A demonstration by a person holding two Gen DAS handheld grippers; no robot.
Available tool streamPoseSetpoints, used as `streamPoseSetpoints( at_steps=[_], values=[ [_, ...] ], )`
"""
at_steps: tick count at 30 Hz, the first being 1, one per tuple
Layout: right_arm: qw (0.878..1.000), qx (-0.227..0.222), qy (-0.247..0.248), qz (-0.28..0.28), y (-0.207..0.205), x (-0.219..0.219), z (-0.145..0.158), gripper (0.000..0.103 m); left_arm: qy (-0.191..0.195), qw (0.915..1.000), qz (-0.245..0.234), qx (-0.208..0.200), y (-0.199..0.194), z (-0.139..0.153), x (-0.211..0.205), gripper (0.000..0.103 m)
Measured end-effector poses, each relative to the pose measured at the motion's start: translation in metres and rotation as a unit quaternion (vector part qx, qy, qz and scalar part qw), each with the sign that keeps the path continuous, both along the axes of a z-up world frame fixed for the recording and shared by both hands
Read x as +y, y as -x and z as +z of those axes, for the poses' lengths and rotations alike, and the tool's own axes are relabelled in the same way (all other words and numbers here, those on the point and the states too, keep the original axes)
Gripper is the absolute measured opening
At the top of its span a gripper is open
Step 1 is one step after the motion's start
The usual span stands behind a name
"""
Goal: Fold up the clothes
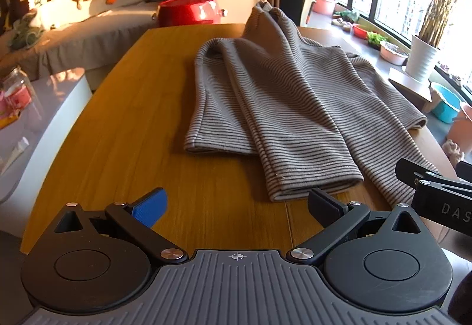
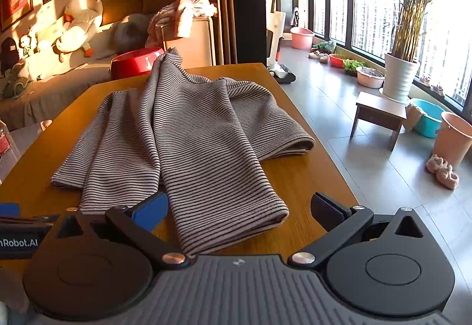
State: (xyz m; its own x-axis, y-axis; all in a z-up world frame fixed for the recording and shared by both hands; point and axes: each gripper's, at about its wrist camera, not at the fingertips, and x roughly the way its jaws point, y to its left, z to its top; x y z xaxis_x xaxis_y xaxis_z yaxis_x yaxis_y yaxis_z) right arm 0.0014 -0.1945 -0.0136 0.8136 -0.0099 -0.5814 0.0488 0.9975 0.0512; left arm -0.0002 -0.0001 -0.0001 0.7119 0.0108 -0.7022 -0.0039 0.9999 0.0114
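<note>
Striped garment (image 2: 188,130) lies rumpled across the wooden table (image 1: 124,130), long axis running from frame bottom toward top. Right gripper (image 2: 239,211) is nearer: a cuffed end sits between its wide-spread fingers, untouched. Left gripper (image 1: 236,205), equally wide, holds nothing; cloth lies to its upper right.

Warm sun comes through the big dark-framed windows (image 2: 383,15) onto the grey tile floor (image 2: 339,106). A tall potted plant in a white pot (image 2: 399,75) stands by a small brown wooden stool (image 2: 380,111).
</note>
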Motion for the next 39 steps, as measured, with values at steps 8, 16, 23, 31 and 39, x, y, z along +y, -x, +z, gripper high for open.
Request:
streamPoseSetpoints(
  at_steps=[8,16,23,31,39],
  values=[
    [1.0,0.001,0.002,-0.006,0.003,0.005,0.003,0.103,0.011,0.9999,0.003,0.008,0.007,0.005,0.008,0.103],
    [1.0,0.006,0.002,-0.003,-0.007,0.021,-0.009,0.103,0.01,0.9998,0.009,0.017,0.005,0.002,0.005,0.103],
    [1.0,0.011,0.001,-0.002,-0.006,0.023,-0.009,0.103,0.011,0.9996,0.011,0.022,0.004,0.001,0.005,0.103],
    [1.0,0.016,0.003,0.002,-0.002,0.017,-0.007,0.103,0.012,0.9995,0.014,0.024,0.004,-0.001,0.005,0.103],
    [1.0,0.018,0.003,0.004,0.0,0.014,-0.006,0.103,0.011,0.9995,0.014,0.024,0.004,-0.002,0.007,0.103]
  ],
)
